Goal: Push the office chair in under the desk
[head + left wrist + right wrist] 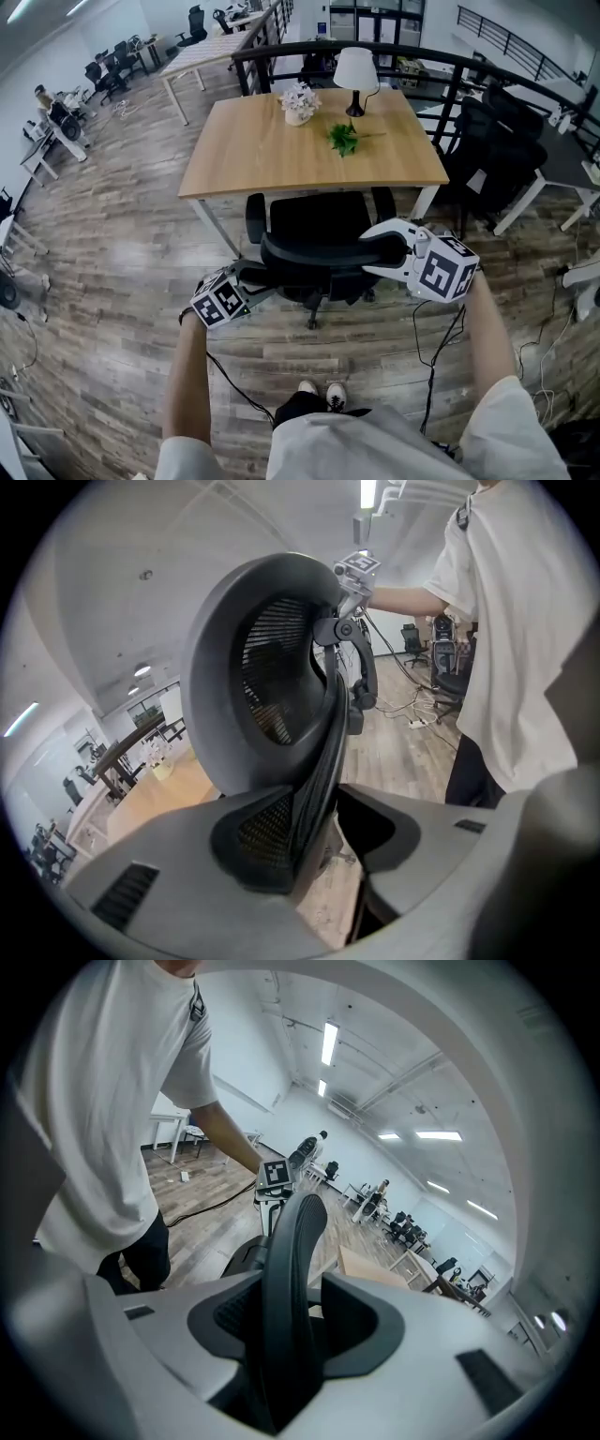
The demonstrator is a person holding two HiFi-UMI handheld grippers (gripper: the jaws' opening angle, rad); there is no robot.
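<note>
- Office chair (319, 223): black, on a wheeled base (314, 302), standing on the wood floor (122, 272) at the near side of the desk (281, 155). The front of the seat is at the desk's near edge. The backrest (323, 253) is well out on the near side, so the push looks unfinished.
- Handling, as judged: it is bulky but should roll easily. The seat probably swivels, so a one-sided push could turn it. The mesh panel looks soft and the rim stiff.
- Best hold, as judged: the backrest's top rim, one grip toward each end, pushing evenly. The armrests (255, 216) may catch the desk edge.
- Left gripper (261, 277): at the left end of the rim, jaws spread wide around it. One pad lies against the rim and a gap shows on the other side, so there is no clamp.
- Right gripper (380, 253): at the right end of the rim, jaws partly closed and pressing on the rim between them.
- Flower pot (299, 114): the only container, on the far part of the desk. It holds white flowers.
- Lamp (355, 70): just right of the pot.
- Green sprig (344, 138): lies loose on the desktop, nearer than the lamp and in no container.
</note>
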